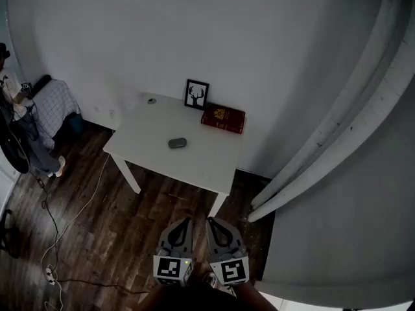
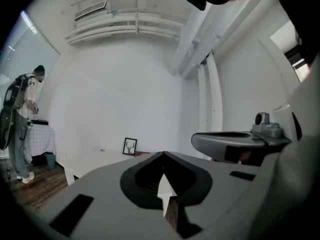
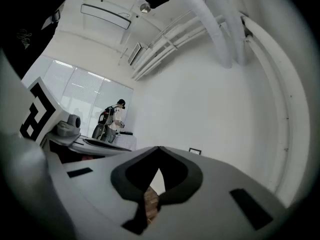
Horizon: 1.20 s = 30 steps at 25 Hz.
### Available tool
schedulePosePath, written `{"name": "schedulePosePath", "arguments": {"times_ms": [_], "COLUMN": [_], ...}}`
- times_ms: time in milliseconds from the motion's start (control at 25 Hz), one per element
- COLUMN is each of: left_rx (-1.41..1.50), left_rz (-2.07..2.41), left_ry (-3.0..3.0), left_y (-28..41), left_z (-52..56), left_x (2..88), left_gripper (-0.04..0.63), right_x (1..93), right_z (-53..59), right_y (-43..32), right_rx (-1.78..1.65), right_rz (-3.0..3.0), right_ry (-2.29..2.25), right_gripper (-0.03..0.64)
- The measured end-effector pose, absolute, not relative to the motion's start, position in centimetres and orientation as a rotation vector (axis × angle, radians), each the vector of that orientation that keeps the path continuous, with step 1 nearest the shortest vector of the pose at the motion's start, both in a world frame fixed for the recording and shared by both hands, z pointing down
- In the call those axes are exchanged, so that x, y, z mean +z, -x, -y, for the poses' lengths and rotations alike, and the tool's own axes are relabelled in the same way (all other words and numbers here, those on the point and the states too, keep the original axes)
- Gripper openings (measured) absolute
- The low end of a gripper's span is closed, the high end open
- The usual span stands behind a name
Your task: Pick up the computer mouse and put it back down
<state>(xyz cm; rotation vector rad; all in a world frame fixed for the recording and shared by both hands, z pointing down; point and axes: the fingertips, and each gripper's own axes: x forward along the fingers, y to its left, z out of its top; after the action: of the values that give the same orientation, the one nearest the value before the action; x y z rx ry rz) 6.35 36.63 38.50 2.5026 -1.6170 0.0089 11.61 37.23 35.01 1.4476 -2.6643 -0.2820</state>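
Note:
A dark grey computer mouse [image 1: 177,143] lies near the middle of a small white table [image 1: 146,138]. Both grippers are held side by side well short of the table, over the wooden floor, pointing level toward it. My left gripper [image 1: 185,223] has its jaws closed with nothing between them; in the left gripper view its tips [image 2: 162,155] meet, and the table [image 2: 90,160] lies beyond. My right gripper [image 1: 211,223] is likewise shut and empty, its tips [image 3: 159,149] touching in the right gripper view. The mouse is not visible in either gripper view.
A framed deer picture [image 1: 196,94] leans on the wall at the table's back edge, with a red book [image 1: 224,118] beside it and a small round object [image 1: 152,100] at the back left. White pipes [image 1: 337,135] run at the right. Cables [image 1: 65,232] trail on the floor. A person [image 2: 22,124] stands at far left.

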Motion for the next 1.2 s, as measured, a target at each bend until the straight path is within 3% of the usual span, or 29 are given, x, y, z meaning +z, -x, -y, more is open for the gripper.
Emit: {"name": "schedulePosePath", "arguments": {"times_ms": [680,1200], "left_rx": [0.001,0.014], "left_rz": [1.670,1.731], "left_ry": [-2.452,-2.388], "left_y": [-2.0,6.2], "left_z": [-36.9,-38.1], "left_x": [39.0,39.6], "left_gripper": [0.002,0.002], "right_x": [35.9,36.5], "right_z": [-37.1,-37.8], "right_y": [-6.4,2.3], "right_rx": [-0.286,-0.268], "right_rz": [2.697,2.747], "right_ry": [-1.336,-1.250], "right_gripper": [0.020,0.020]}}
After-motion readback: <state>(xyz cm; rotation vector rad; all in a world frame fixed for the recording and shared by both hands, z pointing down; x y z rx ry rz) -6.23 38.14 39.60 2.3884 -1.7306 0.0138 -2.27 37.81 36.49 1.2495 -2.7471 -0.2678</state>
